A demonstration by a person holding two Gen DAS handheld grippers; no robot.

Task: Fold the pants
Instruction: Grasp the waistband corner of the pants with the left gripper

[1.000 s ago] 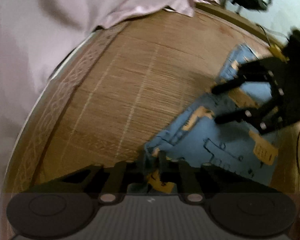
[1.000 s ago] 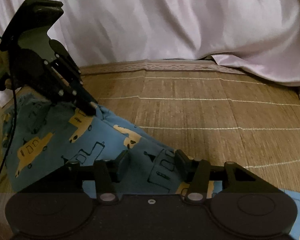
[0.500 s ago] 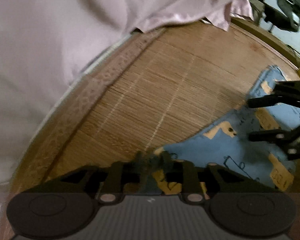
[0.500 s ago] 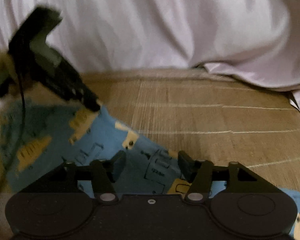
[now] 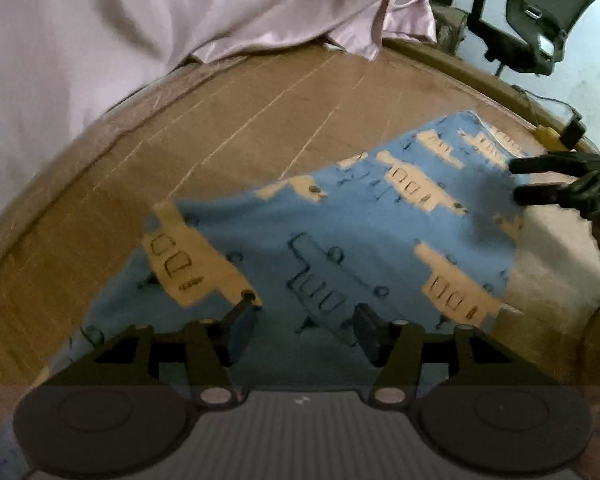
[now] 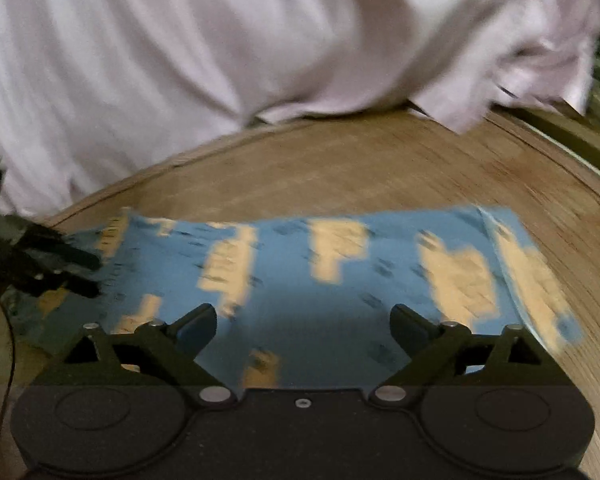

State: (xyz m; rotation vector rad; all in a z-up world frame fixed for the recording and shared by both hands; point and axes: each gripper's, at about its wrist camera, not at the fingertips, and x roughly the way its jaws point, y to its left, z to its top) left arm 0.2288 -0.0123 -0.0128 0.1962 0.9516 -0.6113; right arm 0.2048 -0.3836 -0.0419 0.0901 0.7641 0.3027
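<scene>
Pants (image 5: 340, 240) — blue knit, yellow vehicle print, lying spread on the woven mat (image 5: 240, 120); pale pink bedding (image 5: 140, 20) heaped along the mat's far edge

Left side: left tongs (image 5: 304, 328) low over the near portion of the cloth, jaws apart at a middling gap, nothing between them. Fabric passes under them, flat. Near-left edge of the pants reaches toward the mat's front

Middle: cloth lies thin and limp, small ripples only, no body of its own. Judged light, soft, floppy — will sag and drag wherever it is not held, and a single-layer pinch may peel one layer away from the one below. Mat looks rough-woven, so some cling when slid

Right side: right tongs (image 6: 304, 328) jaws spread wide, empty, over the cloth; this view is motion-blurred, so detail is poor. In the left wrist view the right tongs' fingertips (image 5: 532, 166) sit at the far right end of the pants, near a pale band there (possibly a waistband or hem, cannot tell which)

Where to take hold: at edges or corners, pinching all layers, one tong at each end of the same edge so the span stays taut while carried over. Office chair (image 5: 548, 12) beyond the bed, irrelevant
</scene>
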